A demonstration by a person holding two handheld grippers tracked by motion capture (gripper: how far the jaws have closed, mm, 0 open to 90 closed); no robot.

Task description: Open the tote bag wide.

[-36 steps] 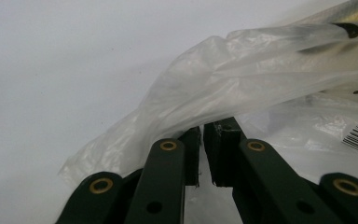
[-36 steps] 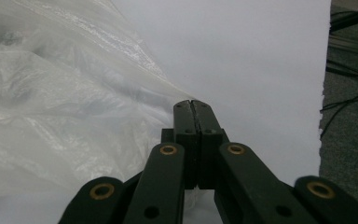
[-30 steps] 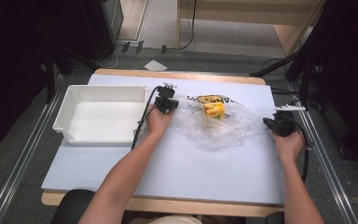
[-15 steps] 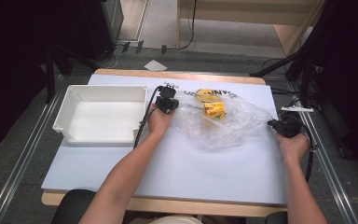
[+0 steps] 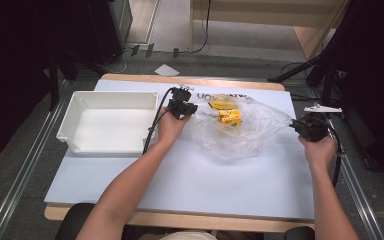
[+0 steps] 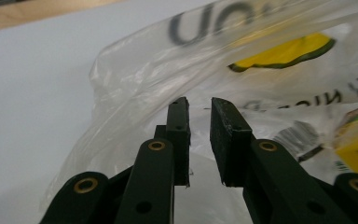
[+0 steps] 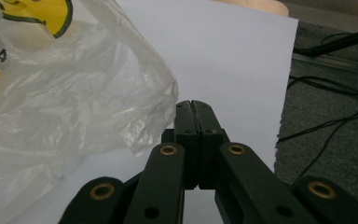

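White sheeting covers a wooden table (image 5: 180,175) in a dim room with grey carpet and cables behind. Near the table's far middle lies a clear, crinkled plastic bag (image 5: 240,132) with dark lettering, and inside it sit yellow packets (image 5: 226,112). At the bag's left edge, the left gripper (image 5: 189,108) points into the film; in the left gripper view its jaws stand a narrow gap apart (image 6: 199,122), with bag film just behind them, and whether any film lies between them cannot be told. At the bag's right tip, the right gripper (image 5: 297,126) has its jaws pressed together (image 7: 192,122), the bag's edge just beside them, apparently pinched. Left of the bag, apart from it, stands an empty white plastic tray (image 5: 70,125). A person's forearms reach in from below.
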